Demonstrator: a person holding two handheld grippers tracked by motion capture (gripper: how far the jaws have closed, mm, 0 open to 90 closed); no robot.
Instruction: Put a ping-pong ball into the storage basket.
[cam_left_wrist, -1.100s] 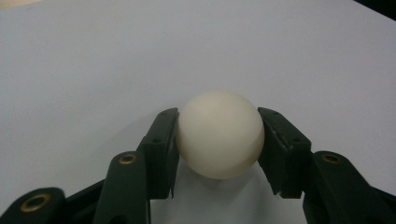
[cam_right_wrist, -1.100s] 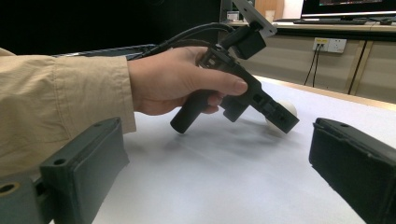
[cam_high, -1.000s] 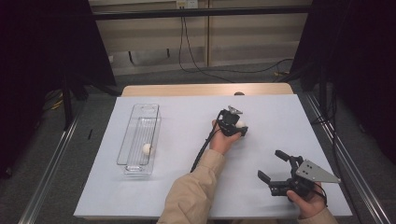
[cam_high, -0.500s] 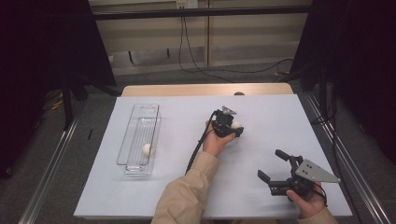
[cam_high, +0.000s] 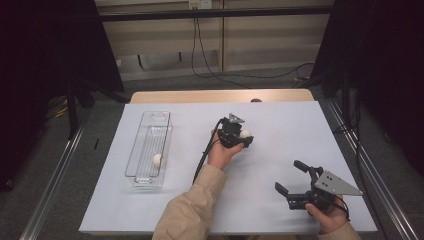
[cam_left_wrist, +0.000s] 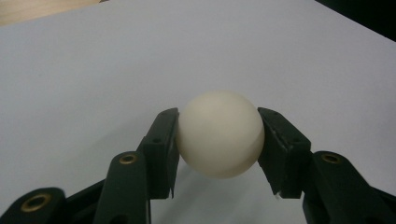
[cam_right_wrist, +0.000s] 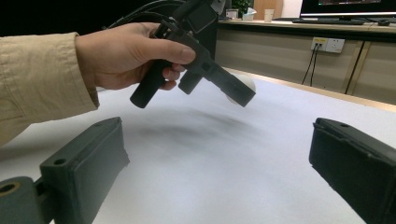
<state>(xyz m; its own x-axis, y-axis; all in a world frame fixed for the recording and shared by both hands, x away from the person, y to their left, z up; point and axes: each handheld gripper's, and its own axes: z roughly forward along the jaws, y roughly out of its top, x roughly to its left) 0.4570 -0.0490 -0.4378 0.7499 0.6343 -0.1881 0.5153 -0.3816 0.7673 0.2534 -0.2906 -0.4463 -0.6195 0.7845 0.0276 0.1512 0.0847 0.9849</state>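
Observation:
A cream-white ball (cam_left_wrist: 219, 133) sits clamped between the two black pads (cam_left_wrist: 161, 147) of my left gripper (cam_high: 243, 137), which is shut on it and lifted off the white table sheet (cam_high: 280, 125) near the middle. The same ball (cam_high: 244, 133) peeks out at the gripper's tip in the high view, and it shows behind the jaw tip as ball (cam_right_wrist: 245, 83) in the right gripper view. A second white ball (cam_high: 157, 160) lies in a clear plastic tray (cam_high: 150, 130) at the left. My right gripper (cam_high: 295, 180) rests near the front right, open, with nothing between its jaws.
The white sheet covers a wooden table whose far edge (cam_high: 220, 96) shows bare. Metal rails run along both sides of the table. Cables lie on the floor beyond the far edge, and dark curtains stand at both sides.
My left gripper has carried the ball to the left and toward the person, slightly higher. The right gripper has stayed put.

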